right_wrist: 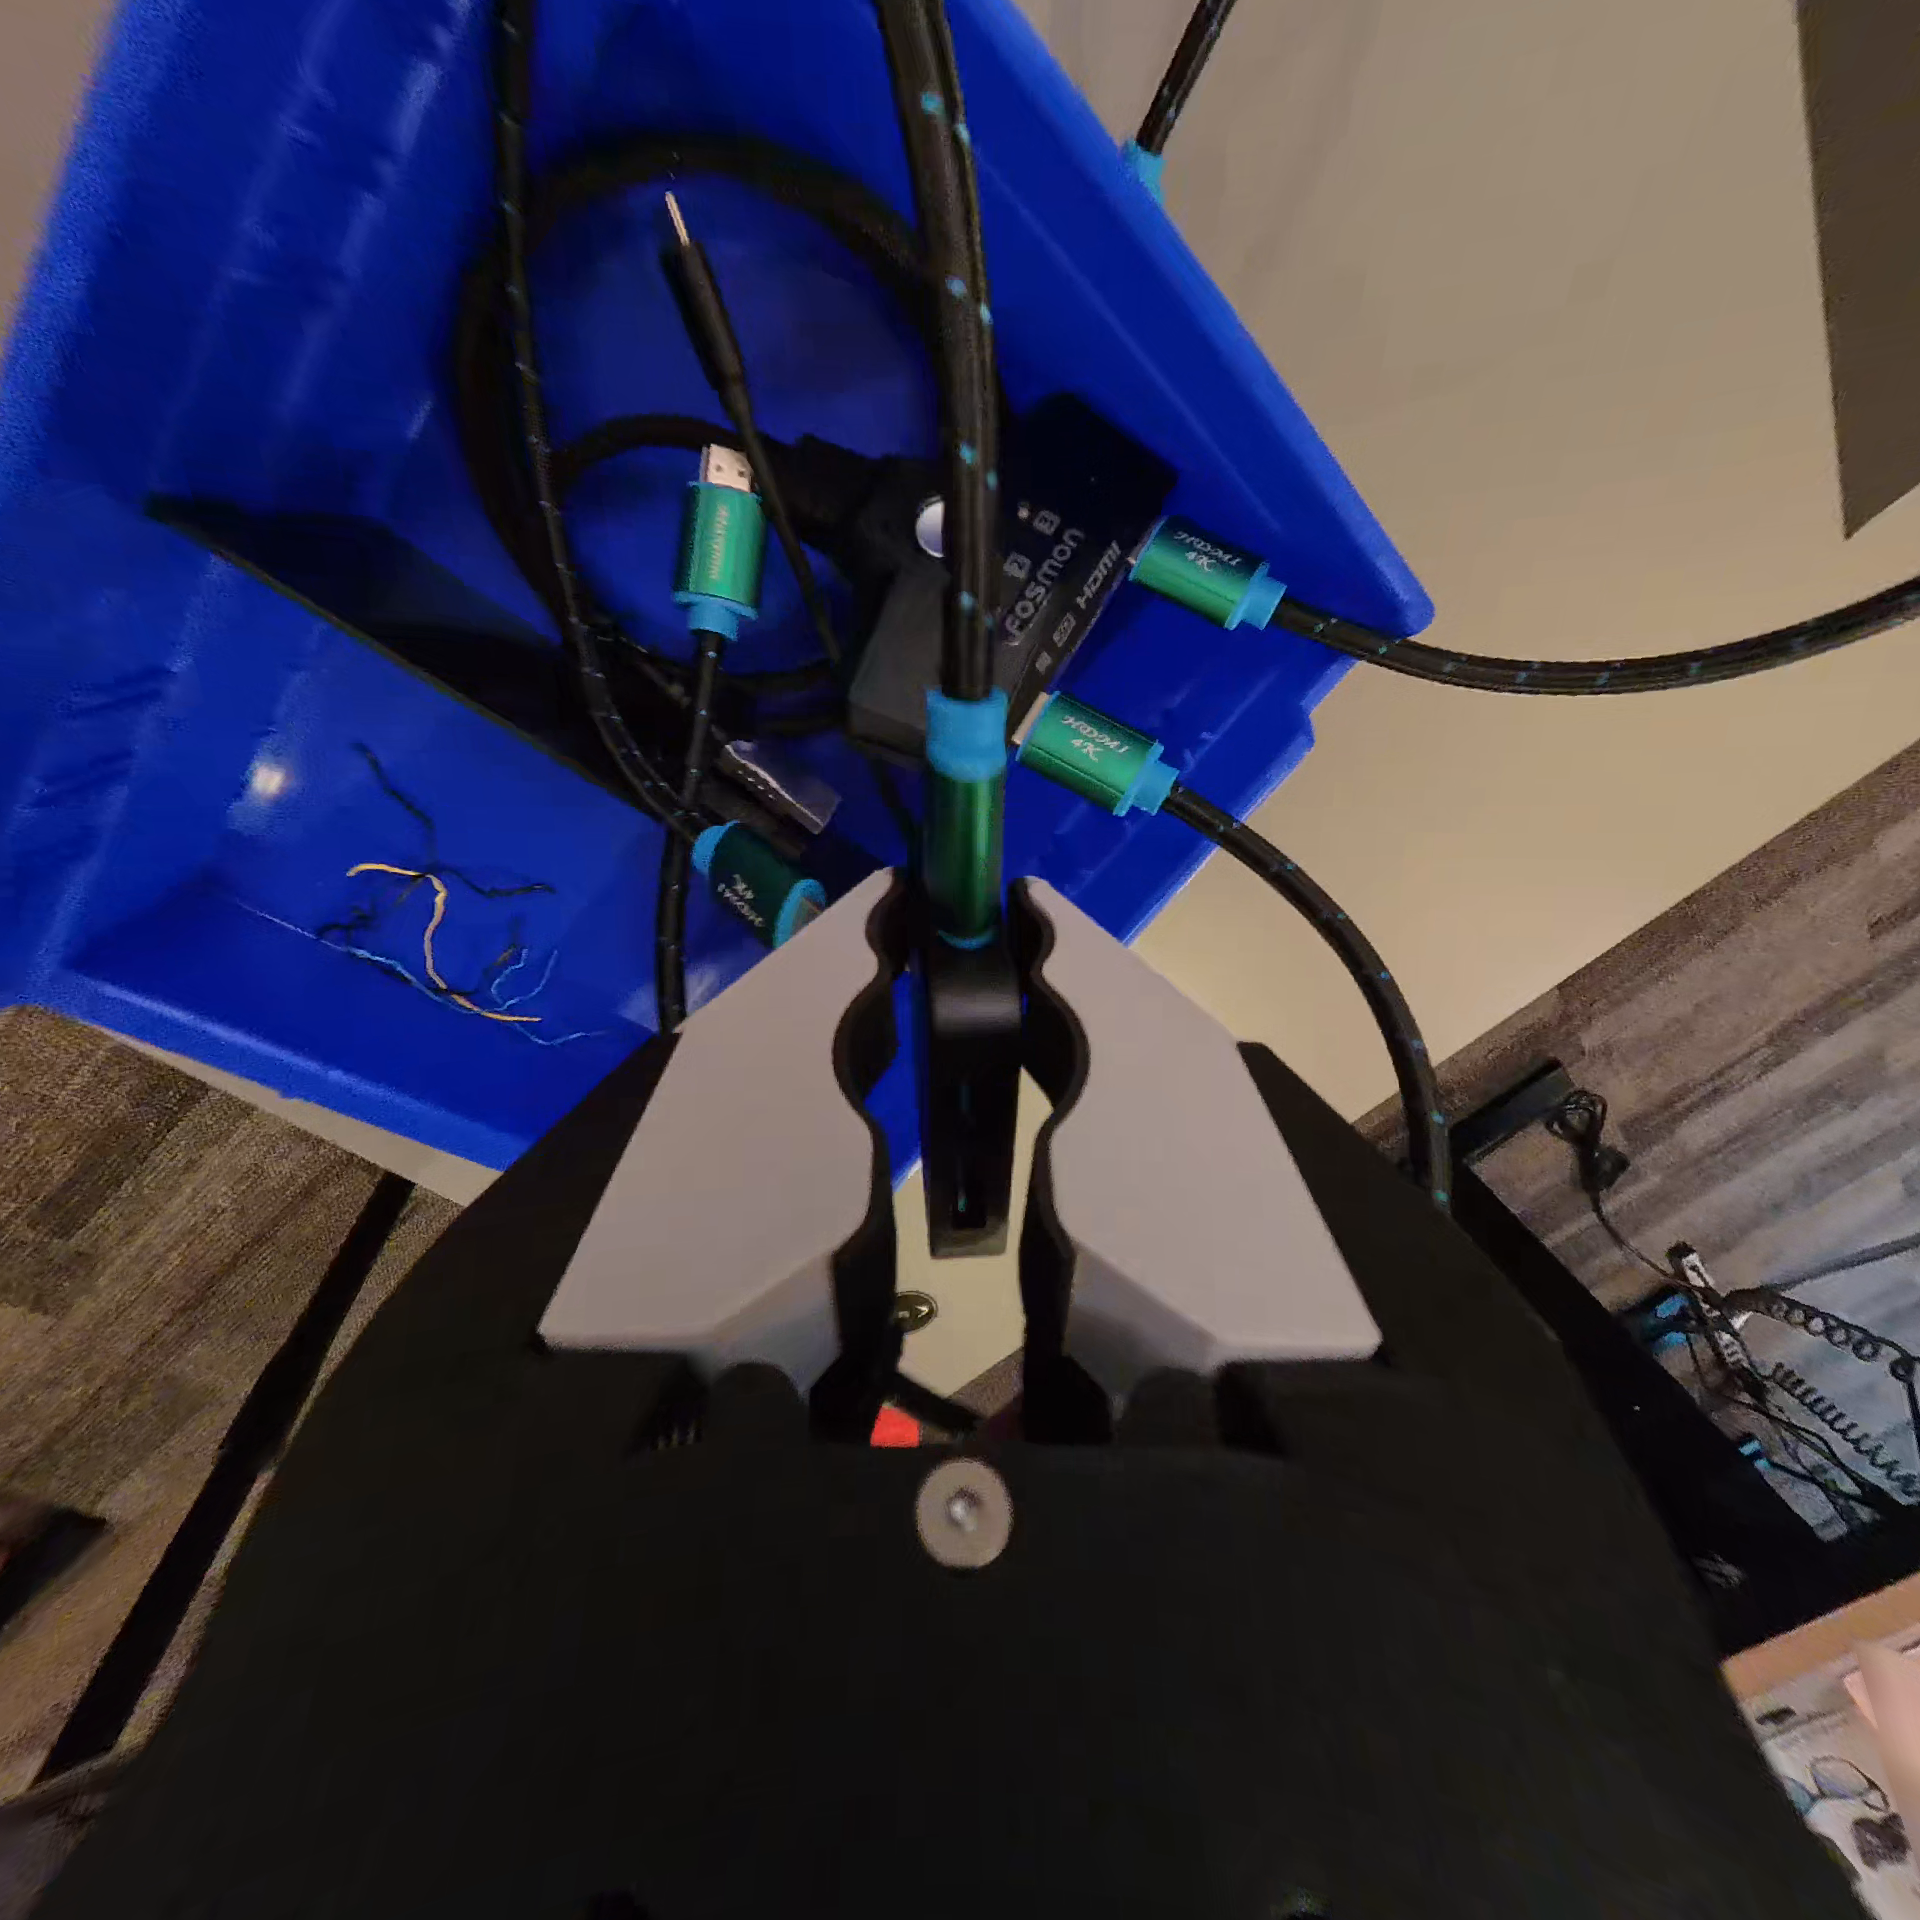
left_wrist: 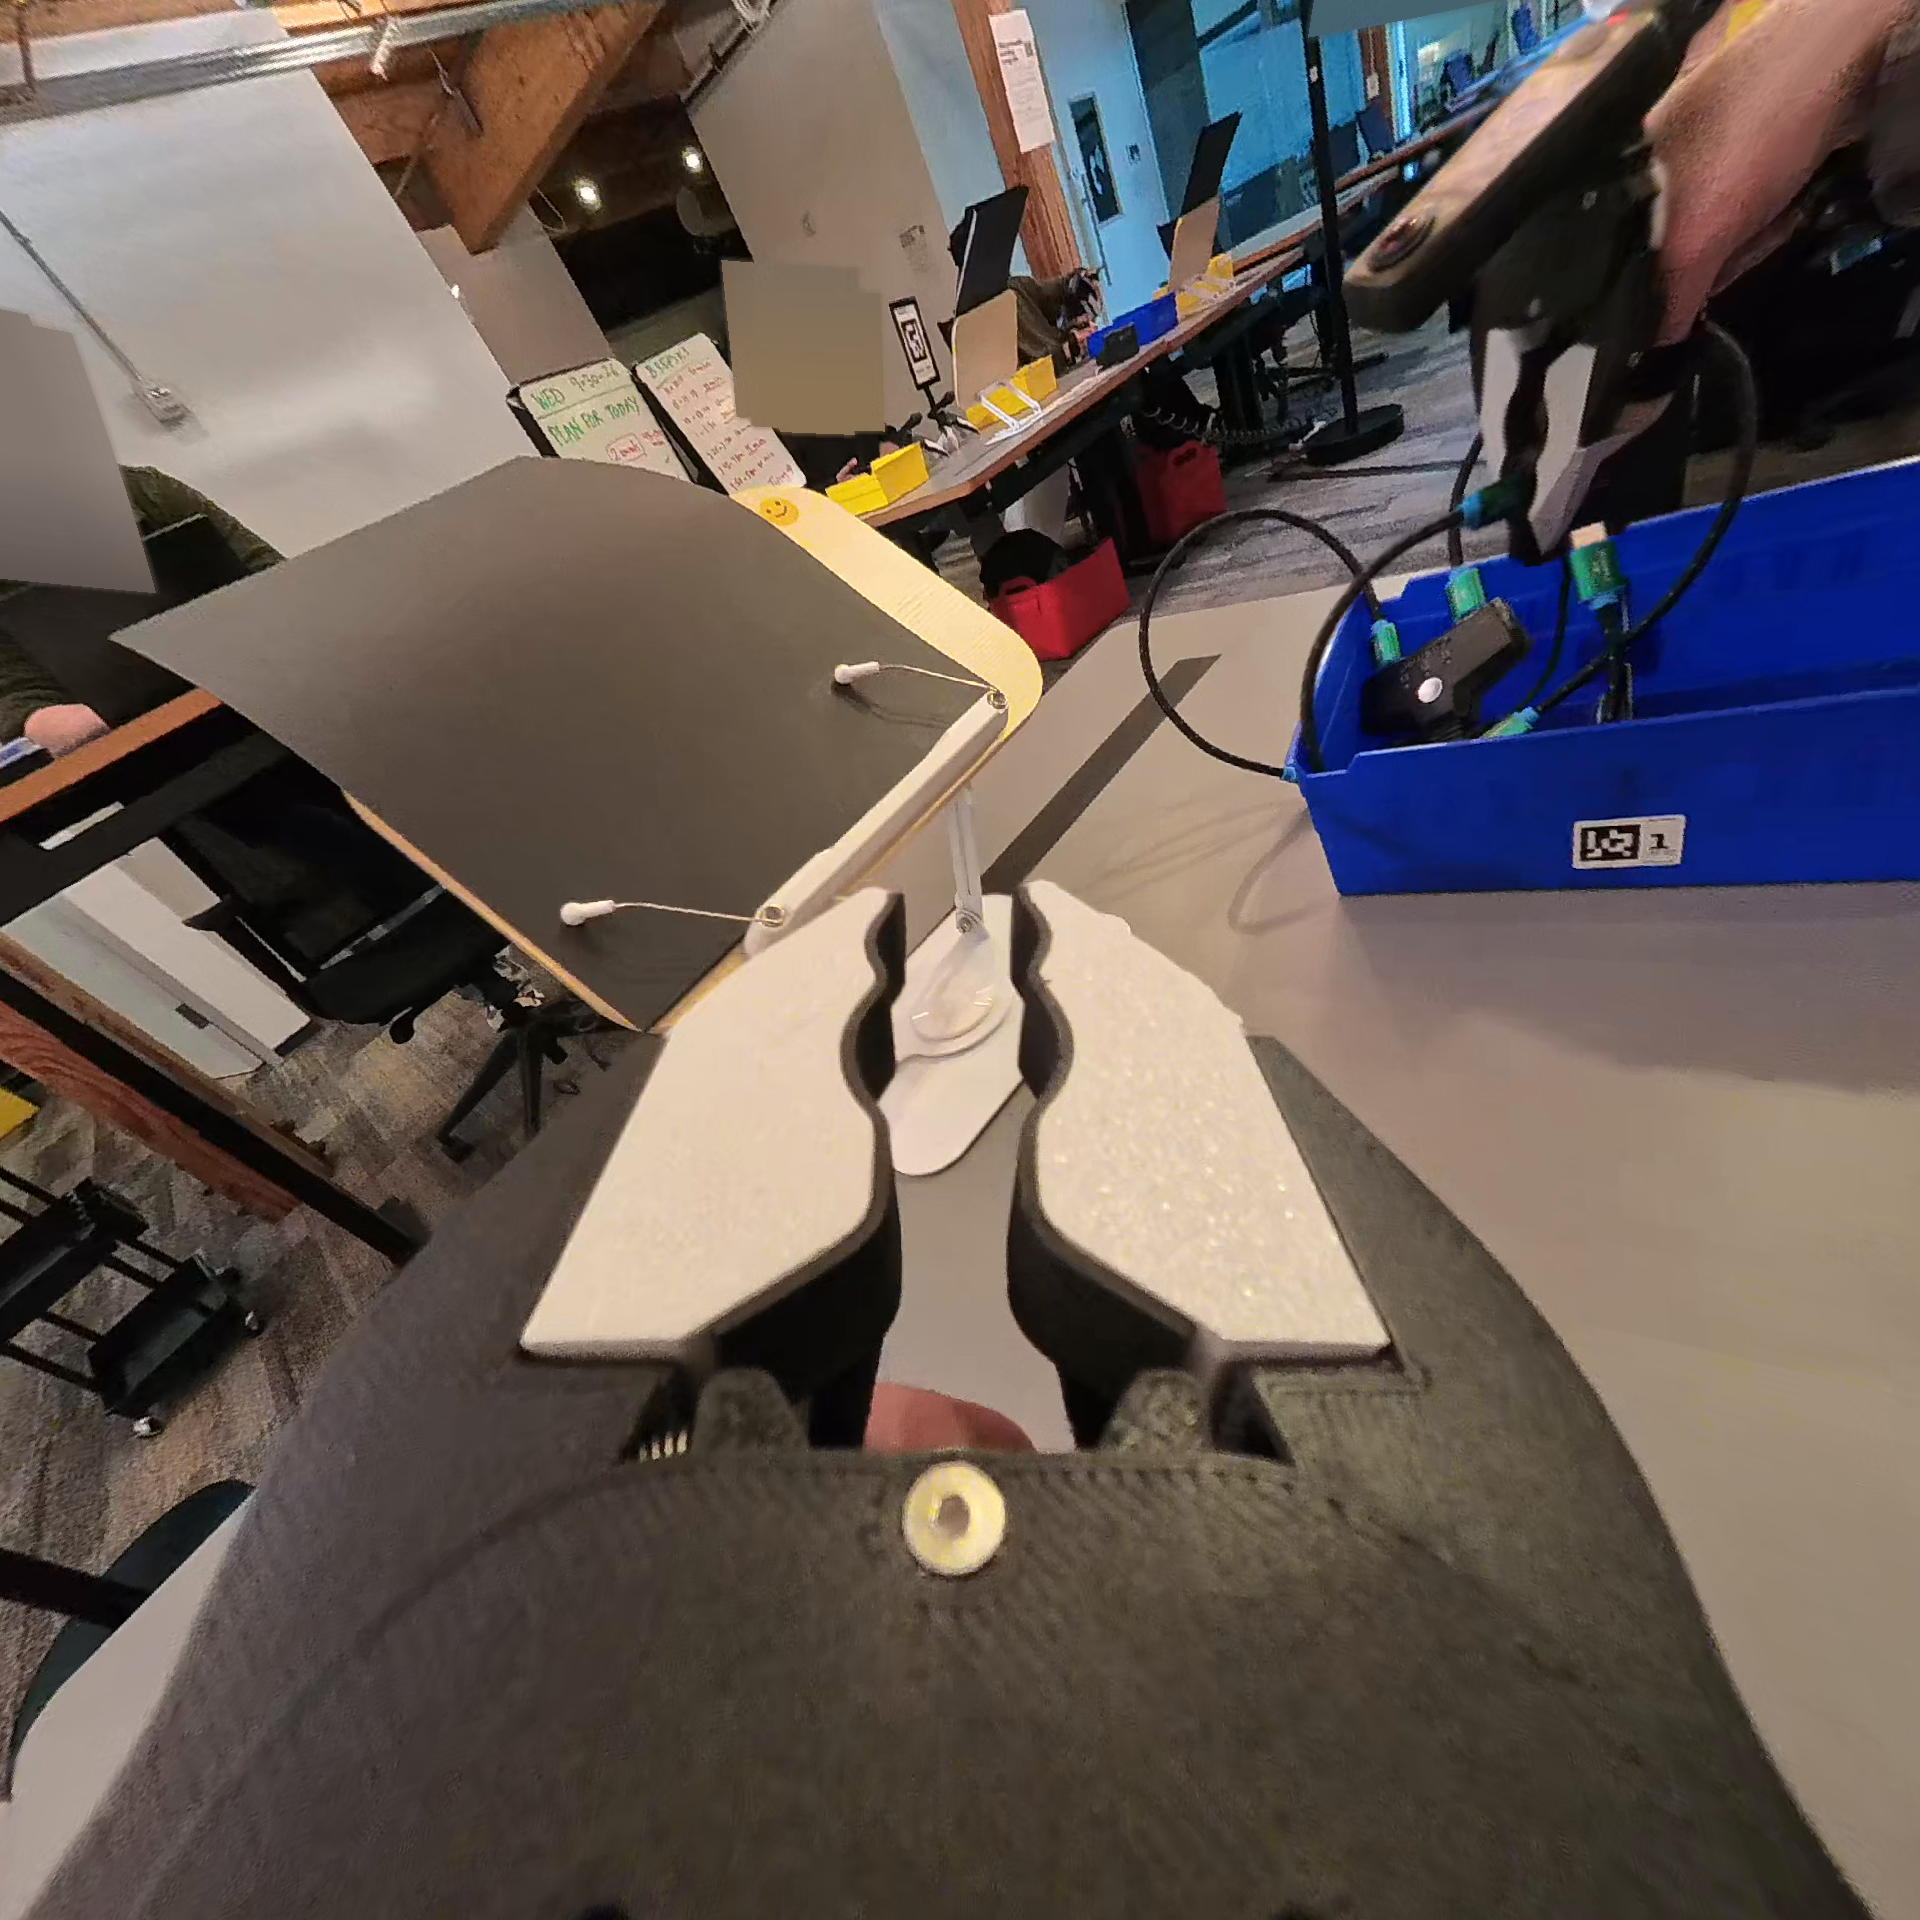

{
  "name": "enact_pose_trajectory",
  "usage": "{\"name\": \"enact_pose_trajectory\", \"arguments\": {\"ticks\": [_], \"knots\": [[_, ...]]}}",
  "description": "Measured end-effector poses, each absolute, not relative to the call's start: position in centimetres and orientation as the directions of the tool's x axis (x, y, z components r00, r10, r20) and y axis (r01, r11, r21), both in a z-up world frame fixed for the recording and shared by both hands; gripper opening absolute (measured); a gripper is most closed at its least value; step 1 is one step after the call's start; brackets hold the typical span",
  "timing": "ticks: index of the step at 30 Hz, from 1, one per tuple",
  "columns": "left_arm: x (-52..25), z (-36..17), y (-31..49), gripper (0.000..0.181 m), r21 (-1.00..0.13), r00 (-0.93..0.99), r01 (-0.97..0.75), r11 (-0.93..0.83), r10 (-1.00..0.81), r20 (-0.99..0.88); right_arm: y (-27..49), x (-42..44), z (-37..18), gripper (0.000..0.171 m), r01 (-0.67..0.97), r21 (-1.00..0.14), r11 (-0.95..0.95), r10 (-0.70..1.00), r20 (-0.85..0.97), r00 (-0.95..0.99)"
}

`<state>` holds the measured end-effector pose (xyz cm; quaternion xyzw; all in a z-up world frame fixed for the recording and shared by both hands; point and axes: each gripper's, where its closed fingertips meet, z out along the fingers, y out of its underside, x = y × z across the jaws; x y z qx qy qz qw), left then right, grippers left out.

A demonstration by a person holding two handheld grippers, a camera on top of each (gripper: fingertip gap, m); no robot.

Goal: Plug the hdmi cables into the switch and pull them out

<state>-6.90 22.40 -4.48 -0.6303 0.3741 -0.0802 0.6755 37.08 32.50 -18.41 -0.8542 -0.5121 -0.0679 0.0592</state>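
The black HDMI switch (right_wrist: 1049, 561) lies in a blue bin (right_wrist: 260, 312) with two green HDMI plugs (right_wrist: 1195, 571) in its side ports. My right gripper (right_wrist: 956, 896) is above the bin, shut on another green HDMI plug (right_wrist: 966, 821). A black piece at that plug's end sits between the fingers, and its braided cable runs away from me. A loose green plug (right_wrist: 722, 540) lies free in the bin. My left gripper (left_wrist: 956, 914) is open and empty, above the grey table (left_wrist: 1455, 1143), left of the bin (left_wrist: 1662, 790) and the switch (left_wrist: 1444, 665). The right gripper (left_wrist: 1548, 499) shows there too.
A black board (left_wrist: 571, 707) on a white stand (left_wrist: 956, 997) stands just ahead of my left gripper. Loose wire threads (right_wrist: 447, 935) and a thin black cable (right_wrist: 696, 281) lie in the bin. One cable loops out over the table (left_wrist: 1174, 644). Desks and chairs stand beyond. One gripper's finger ends stand about 45 cm off the other's. The black HDMI switch (right_wrist: 1049, 561) lies some 8 cm from my right tips, 45 cm from my left tips. Seen from the left wrist view (left_wrist: 1418, 664) as well.
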Motion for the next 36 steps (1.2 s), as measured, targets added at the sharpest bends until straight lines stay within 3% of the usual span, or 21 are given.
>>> {"name": "enact_pose_trajectory", "arguments": {"ticks": [6, 9, 17, 23, 27, 32, 36], "knots": [[-6.4, -6.5, 22.9, 0.024, -0.893, 0.681, -0.428, 0.141, -0.599, -0.421, 34.1, 37.8, -19.7, 0.039, 0.892, -0.013, -0.452, 0.856, 0.275, 0.438], [-5.7, -7.5, 22.8, 0.026, -0.879, 0.658, -0.461, 0.123, -0.617, -0.432, 35.8, 37.5, -17.6, 0.055, 0.902, -0.081, -0.425, 0.819, 0.389, 0.421], [-5.3, -8.1, 22.9, 0.033, -0.864, 0.656, -0.49, 0.114, -0.605, -0.451, 34.3, 35.7, -10.9, 0.048, 0.896, -0.3, -0.326, 0.736, 0.515, 0.44], [-4.3, -9.3, 22.8, 0.05, -0.835, 0.644, -0.541, 0.103, -0.587, -0.49, 28.7, 33.9, -6.0, 0.044, 0.838, -0.498, -0.223, 0.683, 0.534, 0.499], [-3.6, -9.9, 22.0, 0.058, -0.791, 0.608, -0.601, 0.112, -0.578, -0.544, 25.7, 35.4, -5.6, 0.049, 0.8, -0.56, -0.216, 0.635, 0.542, 0.55], [-5.4, -9.0, 21.1, 0.059, -0.769, 0.635, -0.633, 0.091, -0.506, -0.583, 23.9, 39.6, -6.6, 0.053, 0.636, -0.726, -0.261, 0.526, 0.445, 0.725], [-9.6, -8.6, 20.3, 0.059, -0.769, 0.702, -0.639, 0.011, -0.4, -0.589, 22.7, 43.8, -10.1, 0.061, 0.578, -0.736, -0.352, 0.45, 0.408, 0.794]]}}
